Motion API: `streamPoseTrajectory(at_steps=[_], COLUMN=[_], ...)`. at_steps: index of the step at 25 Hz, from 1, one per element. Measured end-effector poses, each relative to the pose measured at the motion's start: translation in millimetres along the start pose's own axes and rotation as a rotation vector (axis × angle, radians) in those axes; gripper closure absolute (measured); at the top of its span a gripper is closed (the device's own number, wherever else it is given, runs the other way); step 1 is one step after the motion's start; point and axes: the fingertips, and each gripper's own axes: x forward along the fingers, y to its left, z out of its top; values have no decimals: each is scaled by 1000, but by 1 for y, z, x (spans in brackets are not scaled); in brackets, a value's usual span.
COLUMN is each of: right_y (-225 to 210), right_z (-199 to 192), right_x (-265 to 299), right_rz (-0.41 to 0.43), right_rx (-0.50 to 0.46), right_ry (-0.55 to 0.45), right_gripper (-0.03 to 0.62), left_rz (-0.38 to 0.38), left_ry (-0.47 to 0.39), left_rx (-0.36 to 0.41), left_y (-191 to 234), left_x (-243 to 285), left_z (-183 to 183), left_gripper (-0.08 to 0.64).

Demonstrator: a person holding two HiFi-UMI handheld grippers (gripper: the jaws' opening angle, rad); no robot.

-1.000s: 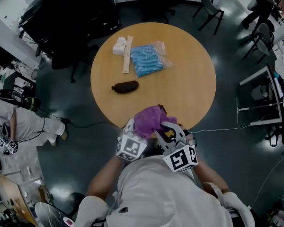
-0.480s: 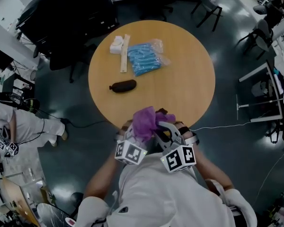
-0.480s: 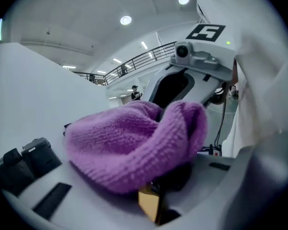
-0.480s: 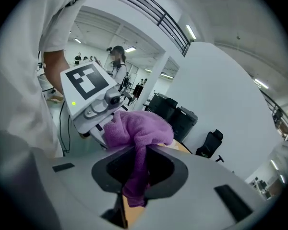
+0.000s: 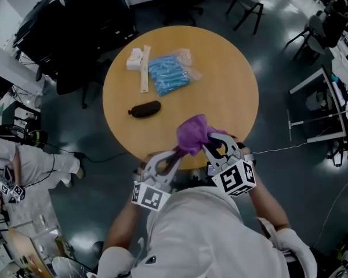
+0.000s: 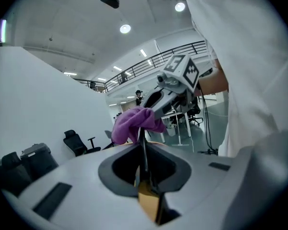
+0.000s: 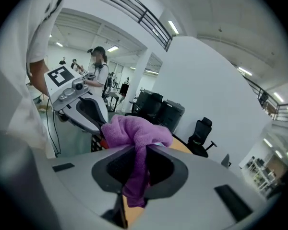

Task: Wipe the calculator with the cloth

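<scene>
Above the table's (image 5: 232, 86) near edge, the left gripper (image 5: 175, 153) clamps what looks like the calculator (image 6: 143, 152) – thin, dark, edge-on – to steady it. The right gripper (image 5: 207, 146), closed on the cloth (image 5: 192, 133), holds it at the far end, probably to wipe.

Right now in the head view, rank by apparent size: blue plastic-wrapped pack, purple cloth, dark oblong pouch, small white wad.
1. blue plastic-wrapped pack
2. purple cloth, close behind; it is nearer the camera, so the top two are unsure
3. dark oblong pouch
4. small white wad
</scene>
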Motion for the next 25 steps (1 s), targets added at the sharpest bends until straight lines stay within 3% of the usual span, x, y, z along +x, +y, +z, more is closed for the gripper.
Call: streamPoseTrajectory(at_steps=[5, 9, 21, 25], right_y=[-3, -1, 36, 55], right_z=[-2, -8, -61, -80], right_x=[-7, -13, -7, 4], right_rz=[249, 368, 496, 535], right_rx=[417, 610, 828, 853], right_ry=[-143, -200, -157, -109], right_gripper=[525, 526, 525, 525], left_rz=[-22, -26, -32, -38], left_ry=[-89, -142, -192, -206], left_rx=[29, 51, 48, 70], left_y=[0, 0, -7, -8], left_x=[-16, -26, -41, -44], left_z=[25, 45, 66, 71], left_gripper=[512, 514, 514, 514])
